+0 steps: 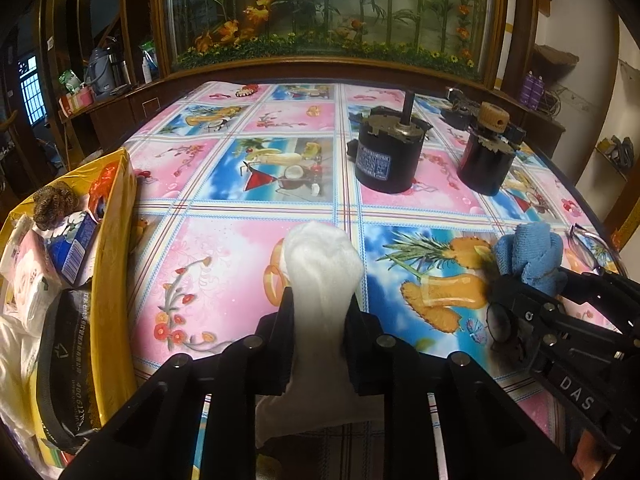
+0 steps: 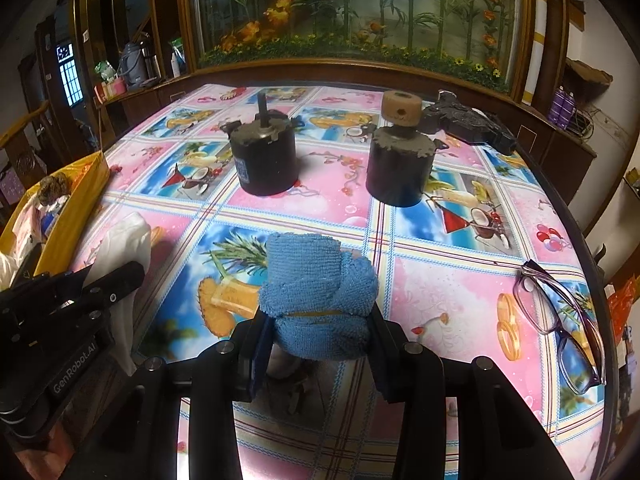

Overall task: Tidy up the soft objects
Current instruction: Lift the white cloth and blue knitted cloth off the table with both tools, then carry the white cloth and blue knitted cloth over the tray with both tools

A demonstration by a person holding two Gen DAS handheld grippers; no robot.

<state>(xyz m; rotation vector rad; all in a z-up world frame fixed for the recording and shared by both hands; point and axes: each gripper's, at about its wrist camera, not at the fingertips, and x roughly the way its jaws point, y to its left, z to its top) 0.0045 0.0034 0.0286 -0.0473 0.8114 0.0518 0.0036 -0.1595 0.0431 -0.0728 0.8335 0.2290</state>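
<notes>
White cloth (image 1: 320,276) is pinched in the left gripper (image 1: 318,320), held above the table (image 1: 240,208) beside the yellow box (image 1: 116,240). Right gripper (image 2: 316,336) clamps a rolled blue towel (image 2: 316,300) over the table, glasses (image 2: 560,312) lying off to its right.

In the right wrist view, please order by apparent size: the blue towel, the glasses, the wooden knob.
1. Blue towel, though it is nearest the camera.
2. Glasses.
3. Wooden knob, though it is farthest away.
</notes>
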